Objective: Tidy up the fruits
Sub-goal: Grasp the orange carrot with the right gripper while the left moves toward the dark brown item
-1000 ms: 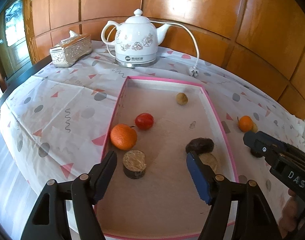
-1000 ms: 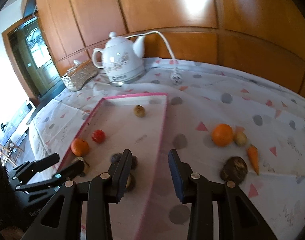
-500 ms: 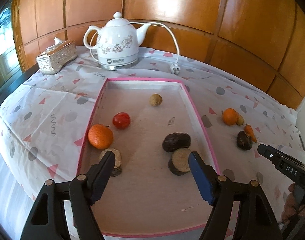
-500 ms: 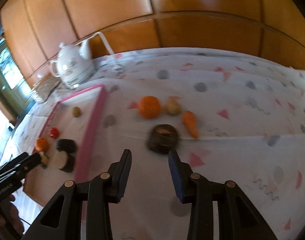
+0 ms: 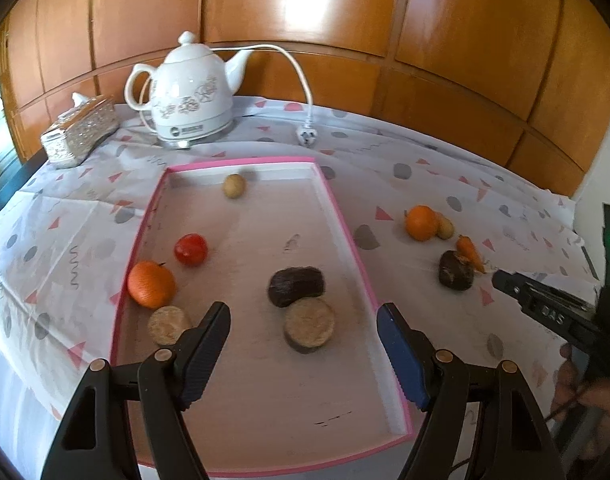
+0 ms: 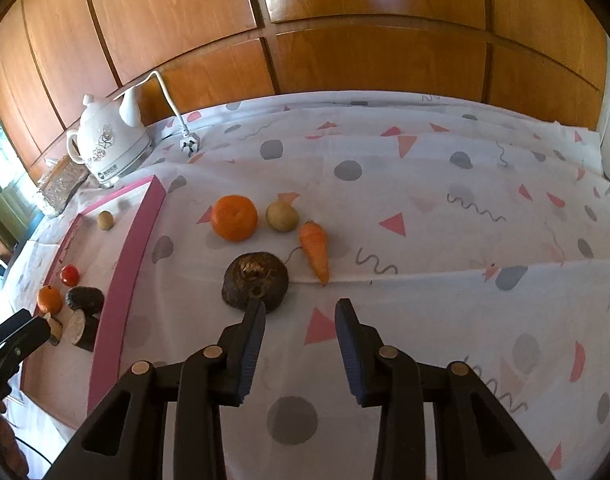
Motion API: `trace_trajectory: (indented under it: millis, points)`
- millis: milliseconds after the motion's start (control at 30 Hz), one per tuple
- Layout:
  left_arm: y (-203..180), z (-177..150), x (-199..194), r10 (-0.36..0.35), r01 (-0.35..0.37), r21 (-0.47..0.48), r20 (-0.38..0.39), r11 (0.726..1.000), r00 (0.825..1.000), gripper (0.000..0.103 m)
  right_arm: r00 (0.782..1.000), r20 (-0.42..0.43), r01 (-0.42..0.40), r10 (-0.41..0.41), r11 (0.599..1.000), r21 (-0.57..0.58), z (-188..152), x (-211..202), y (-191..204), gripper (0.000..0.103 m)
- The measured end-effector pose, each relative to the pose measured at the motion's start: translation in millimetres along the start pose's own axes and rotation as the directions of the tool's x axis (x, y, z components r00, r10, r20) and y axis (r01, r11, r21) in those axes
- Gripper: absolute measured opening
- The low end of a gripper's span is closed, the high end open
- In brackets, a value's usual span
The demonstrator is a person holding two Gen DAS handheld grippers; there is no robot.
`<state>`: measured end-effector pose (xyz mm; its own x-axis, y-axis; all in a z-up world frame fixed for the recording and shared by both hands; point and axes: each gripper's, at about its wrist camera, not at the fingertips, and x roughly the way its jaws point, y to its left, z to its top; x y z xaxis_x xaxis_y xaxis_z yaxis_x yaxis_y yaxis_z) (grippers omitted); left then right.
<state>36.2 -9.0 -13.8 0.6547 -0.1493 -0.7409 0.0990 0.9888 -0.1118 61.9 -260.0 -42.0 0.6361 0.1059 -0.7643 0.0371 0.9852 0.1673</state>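
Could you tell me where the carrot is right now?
The carrot lies on the tablecloth right of the tray, between the potato and the dark fruit.

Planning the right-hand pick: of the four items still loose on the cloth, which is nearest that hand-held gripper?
The dark brown round one, just ahead of the right hand-held gripper. The orange, pale ball and carrot lie farther back.

Tray (image 5: 347, 236): pink rim, pale floor. Tablecloth (image 6: 425, 184): white, pink triangles, grey dots. Kettle (image 5: 189, 96), upper left: white, floral print. Orange (image 6: 234, 217) and carrot (image 6: 315, 250): orange. Tomato (image 5: 190, 249): red.
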Motion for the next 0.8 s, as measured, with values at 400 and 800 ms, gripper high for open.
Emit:
trace_trajectory:
  millis: [400, 800]
  points:
    - [-22, 15, 9, -0.054, 0.054, 0.025, 0.0, 0.998, 0.999, 0.076, 1.0, -0.027, 0.015, -0.016, 0.999, -0.04, 31, 33, -4, 0.024]
    - [-49, 22, 24, -0.125, 0.127, 0.068, -0.028, 0.99, 0.992, 0.075, 0.994, -0.105, -0.011, 0.005, 0.998, -0.055, 43, 70, -7, 0.02]
